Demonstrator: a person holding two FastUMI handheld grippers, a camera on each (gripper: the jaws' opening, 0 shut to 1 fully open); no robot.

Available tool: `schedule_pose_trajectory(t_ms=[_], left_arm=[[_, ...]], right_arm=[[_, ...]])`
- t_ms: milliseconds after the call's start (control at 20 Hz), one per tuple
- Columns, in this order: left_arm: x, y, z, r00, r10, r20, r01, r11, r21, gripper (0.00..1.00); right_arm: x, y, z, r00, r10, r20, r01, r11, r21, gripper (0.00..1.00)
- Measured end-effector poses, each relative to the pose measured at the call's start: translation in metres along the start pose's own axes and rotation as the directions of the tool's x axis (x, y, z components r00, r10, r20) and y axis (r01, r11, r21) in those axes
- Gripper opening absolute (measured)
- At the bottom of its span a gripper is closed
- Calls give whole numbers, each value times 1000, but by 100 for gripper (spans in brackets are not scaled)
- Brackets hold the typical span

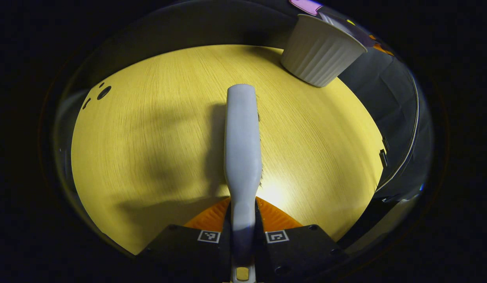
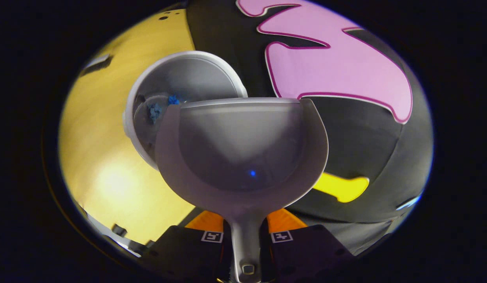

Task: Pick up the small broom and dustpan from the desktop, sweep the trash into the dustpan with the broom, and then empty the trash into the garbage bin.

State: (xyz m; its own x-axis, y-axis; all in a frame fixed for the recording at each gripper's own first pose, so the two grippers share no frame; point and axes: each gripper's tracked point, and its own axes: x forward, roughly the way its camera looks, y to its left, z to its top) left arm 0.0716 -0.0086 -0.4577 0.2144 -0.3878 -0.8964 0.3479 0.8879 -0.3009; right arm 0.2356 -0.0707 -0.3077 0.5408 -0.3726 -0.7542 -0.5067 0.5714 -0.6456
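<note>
In the left gripper view my left gripper (image 1: 242,220) is shut on the handle of the small grey broom (image 1: 242,137), which points forward over the yellow desktop (image 1: 149,149); dark bristles peek out along its right side. The ribbed white garbage bin (image 1: 320,53) stands at the far right of the desk. In the right gripper view my right gripper (image 2: 246,230) is shut on the handle of the grey dustpan (image 2: 243,153), held tilted at the bin's (image 2: 169,86) mouth. Blue scraps of trash (image 2: 155,110) lie inside the bin, and a tiny blue speck (image 2: 251,173) sits in the pan.
The desk's right edge (image 1: 379,157) runs close to the bin, with the dark booth wall behind it. A few small dark holes (image 1: 103,92) mark the desk's far left corner. The desktop (image 2: 102,165) stretches out left of the bin in the right gripper view.
</note>
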Motion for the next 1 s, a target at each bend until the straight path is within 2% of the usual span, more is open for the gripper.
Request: schedule_pose_trajectory(t_ms=[150, 300, 400, 550, 700, 750, 900, 1000], left_arm=[[-1, -1, -1, 1000, 2, -1, -2, 1000, -1, 28], [0, 0, -1, 1000, 5, -6, -5, 1000, 5, 27], [1, -1, -1, 1000, 10, -10, -10, 1000, 7, 27], [2, -2, -1, 1000, 19, -17, -19, 1000, 14, 28], [3, -2, -1, 999, 25, -22, -25, 999, 21, 28], [2, -3, -1, 999, 27, -22, -27, 999, 19, 28], [4, -3, -2, 999, 30, -24, -30, 999, 21, 28], [5, -3, -3, 999, 31, -27, -30, 999, 23, 28]], right_arm=[[-3, 20, -3, 996, 84, 37, -91, 969, 229, 29], [-3, 26, -2, 992, 75, 98, -107, 914, 391, 29], [-9, 31, -3, 986, 77, 146, -140, 861, 489, 29], [-26, 45, -1, 963, 109, 245, -239, 764, 600, 29], [-38, 54, 8, 930, 128, 345, -338, 671, 660, 29], [-35, 51, 10, 918, 133, 375, -365, 656, 661, 29], [-33, 54, 13, 882, 149, 447, -425, 660, 620, 29], [-25, 64, 20, 846, 209, 491, -501, 627, 597, 29]])
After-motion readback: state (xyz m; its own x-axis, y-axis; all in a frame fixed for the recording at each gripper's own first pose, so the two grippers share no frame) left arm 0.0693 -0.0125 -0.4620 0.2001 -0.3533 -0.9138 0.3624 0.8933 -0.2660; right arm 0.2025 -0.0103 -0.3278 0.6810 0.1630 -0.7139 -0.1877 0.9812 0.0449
